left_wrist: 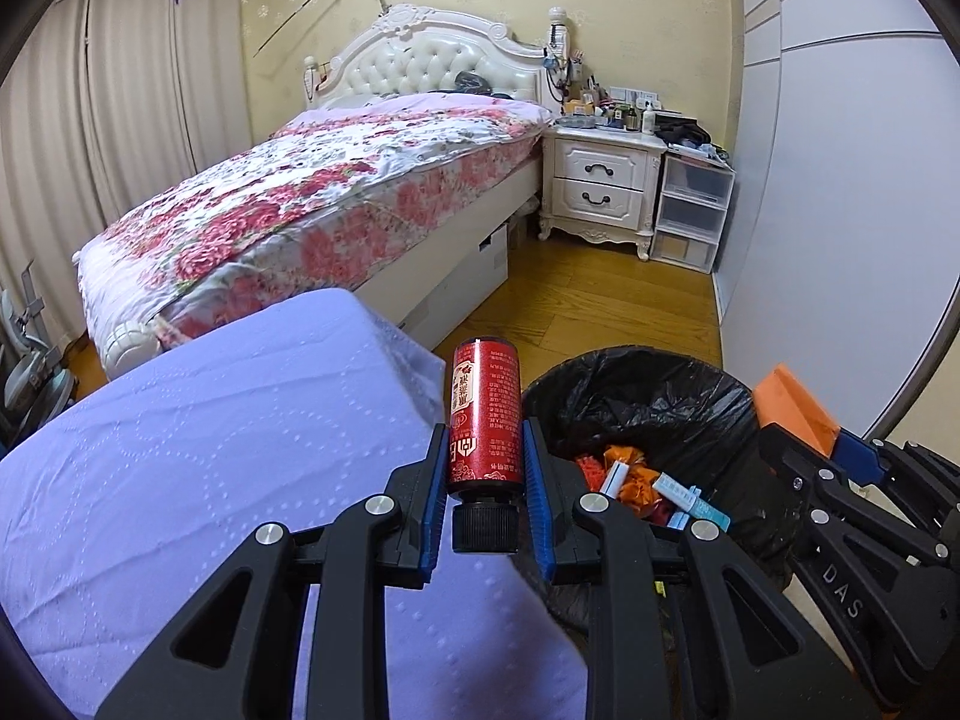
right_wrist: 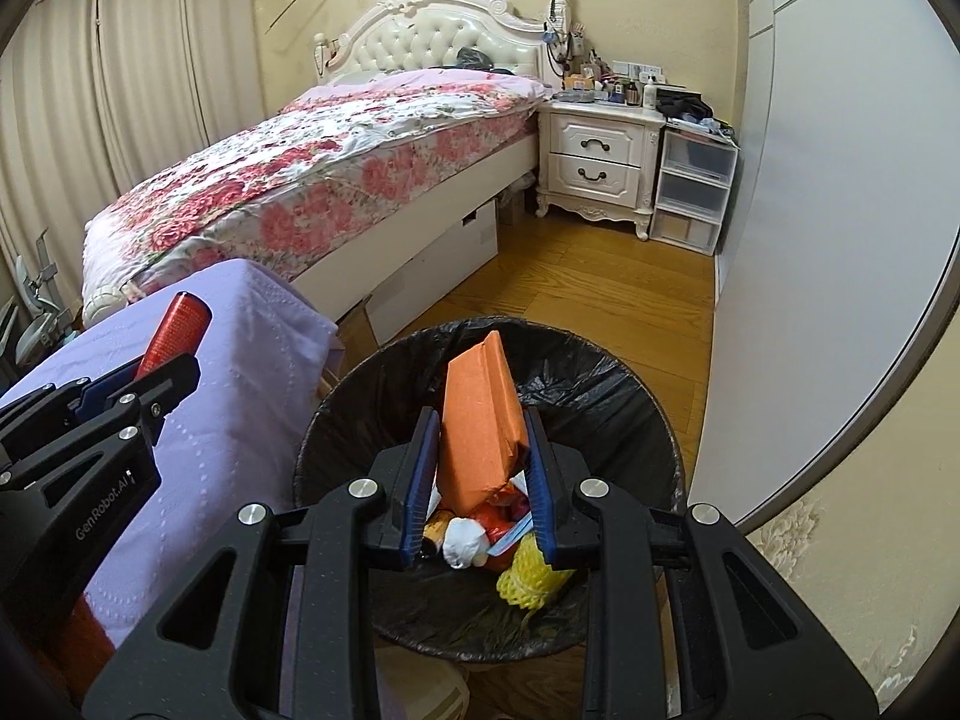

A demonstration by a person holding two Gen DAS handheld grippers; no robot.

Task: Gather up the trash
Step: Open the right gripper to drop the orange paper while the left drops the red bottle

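Left hand-held gripper (left_wrist: 483,468) clamps a rigid red cylindrical bottle (left_wrist: 483,414) low on its label, just left of the black-lined round trash bin (right_wrist: 648,396), while right hand-held gripper (right_wrist: 480,468) pinches a light, crushable orange paper-wrapped block (right_wrist: 480,420) above the bin.

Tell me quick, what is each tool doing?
Left tool: closed on the red bottle.
Right tool: closed on the orange packet, over the trash bin.

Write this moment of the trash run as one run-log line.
left gripper: shut on red bottle | right gripper: shut on orange packet, over the bin | bin: partly filled | both items: not yet dropped
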